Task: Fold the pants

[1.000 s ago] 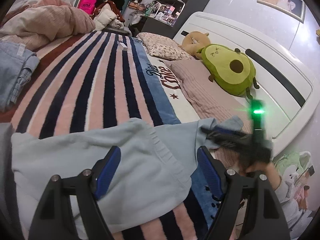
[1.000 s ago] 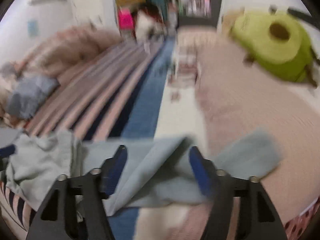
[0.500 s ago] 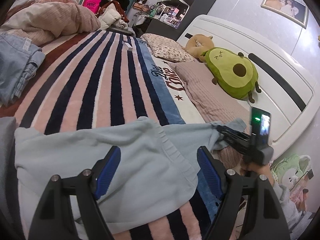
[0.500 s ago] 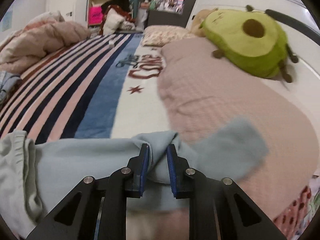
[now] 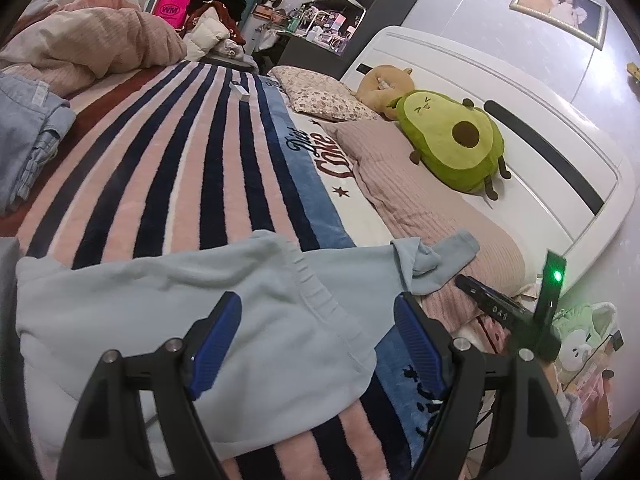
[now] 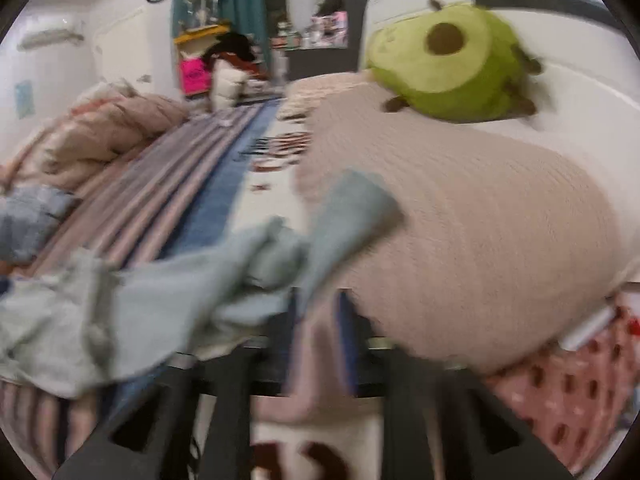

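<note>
Light blue pants [image 5: 224,304] lie across the striped blanket, waistband toward the middle, a leg end crumpled on the pink pillow at the right. My left gripper [image 5: 318,340] is open and empty just above the pants near the waistband. My right gripper [image 6: 320,340] shows blurred at the bottom of the right wrist view, fingers a small gap apart, pulled back from the crumpled leg end [image 6: 344,216] and holding nothing. It also shows in the left wrist view [image 5: 504,308], just right of the leg end.
A striped pink and navy blanket [image 5: 168,168] covers the bed. A pink pillow [image 5: 424,208] and a green avocado plush [image 5: 452,144] lie by the white headboard [image 5: 560,120]. Folded jeans [image 5: 28,140] and a pink duvet [image 5: 88,52] lie at the left.
My right gripper, shut on the leg end half a second ago, has let go and pulled back. The leg end now lies crumpled on the pillow. The left gripper stays open.
</note>
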The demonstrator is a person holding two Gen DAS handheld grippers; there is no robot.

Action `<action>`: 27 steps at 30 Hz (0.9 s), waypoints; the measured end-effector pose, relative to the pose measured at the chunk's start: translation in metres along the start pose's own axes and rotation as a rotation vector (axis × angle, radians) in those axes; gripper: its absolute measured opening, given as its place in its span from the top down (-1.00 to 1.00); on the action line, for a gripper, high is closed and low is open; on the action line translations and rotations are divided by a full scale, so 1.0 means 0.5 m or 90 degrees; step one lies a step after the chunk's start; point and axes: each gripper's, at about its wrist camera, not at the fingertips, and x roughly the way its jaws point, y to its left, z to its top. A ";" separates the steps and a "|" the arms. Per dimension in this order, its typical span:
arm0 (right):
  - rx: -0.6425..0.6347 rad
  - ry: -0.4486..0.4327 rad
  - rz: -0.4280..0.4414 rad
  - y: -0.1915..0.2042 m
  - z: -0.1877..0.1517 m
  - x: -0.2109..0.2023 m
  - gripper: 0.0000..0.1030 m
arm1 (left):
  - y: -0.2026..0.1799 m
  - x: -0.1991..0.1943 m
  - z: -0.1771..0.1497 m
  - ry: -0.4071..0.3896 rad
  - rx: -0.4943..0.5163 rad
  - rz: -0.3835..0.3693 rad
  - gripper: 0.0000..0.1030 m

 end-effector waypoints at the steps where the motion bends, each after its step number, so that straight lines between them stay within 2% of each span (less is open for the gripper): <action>1: 0.023 0.013 0.037 0.004 0.011 0.011 0.24 | -0.001 -0.003 0.000 -0.003 0.000 -0.001 -0.46; 3: 0.043 0.036 0.085 0.029 0.029 0.044 0.21 | 0.000 -0.010 0.000 -0.007 0.002 -0.001 -0.46; 4: 0.040 0.053 0.095 0.048 0.033 0.068 0.12 | 0.001 -0.013 0.000 -0.008 0.003 0.002 -0.46; 6: 0.030 0.068 0.104 0.083 0.033 0.109 0.10 | 0.005 -0.020 -0.002 -0.010 0.003 0.008 -0.46; 8: 0.021 0.101 0.075 0.111 0.036 0.163 0.06 | 0.012 -0.027 -0.003 -0.013 0.002 0.015 -0.46; 9: 0.026 0.118 0.023 0.116 0.039 0.194 0.08 | 0.019 -0.033 -0.005 -0.015 -0.002 0.019 -0.46; 11: 0.028 0.119 -0.027 0.117 0.043 0.215 0.51 | 0.032 -0.042 -0.005 -0.019 -0.008 0.022 -0.46; 12: 0.015 0.106 -0.046 0.124 0.049 0.213 0.92 | 0.042 -0.049 -0.007 -0.023 -0.013 0.025 -0.46; 13: 0.007 0.098 -0.028 0.130 0.053 0.205 0.95 | 0.048 -0.053 -0.007 -0.025 -0.016 0.029 -0.46; 17: -0.031 0.006 0.144 0.196 0.085 0.110 0.97 | 0.085 -0.090 -0.009 -0.046 -0.035 0.060 -0.46; 20: -0.084 -0.028 0.328 0.292 0.099 0.038 0.97 | 0.116 -0.130 -0.015 -0.066 -0.057 0.089 -0.46; 22: -0.156 -0.001 0.450 0.389 0.078 0.017 0.97 | 0.141 -0.162 -0.027 -0.080 -0.072 0.107 -0.46; 23: -0.180 0.013 0.475 0.421 0.062 0.012 0.97 | 0.152 -0.175 -0.033 -0.084 -0.080 0.115 -0.46; 25: -0.255 0.081 0.535 0.507 0.000 0.030 0.97 | 0.173 -0.197 -0.047 -0.087 -0.096 0.124 -0.46; 27: -0.302 0.128 0.538 0.547 -0.051 0.056 0.96 | 0.189 -0.210 -0.062 -0.079 -0.105 0.131 -0.46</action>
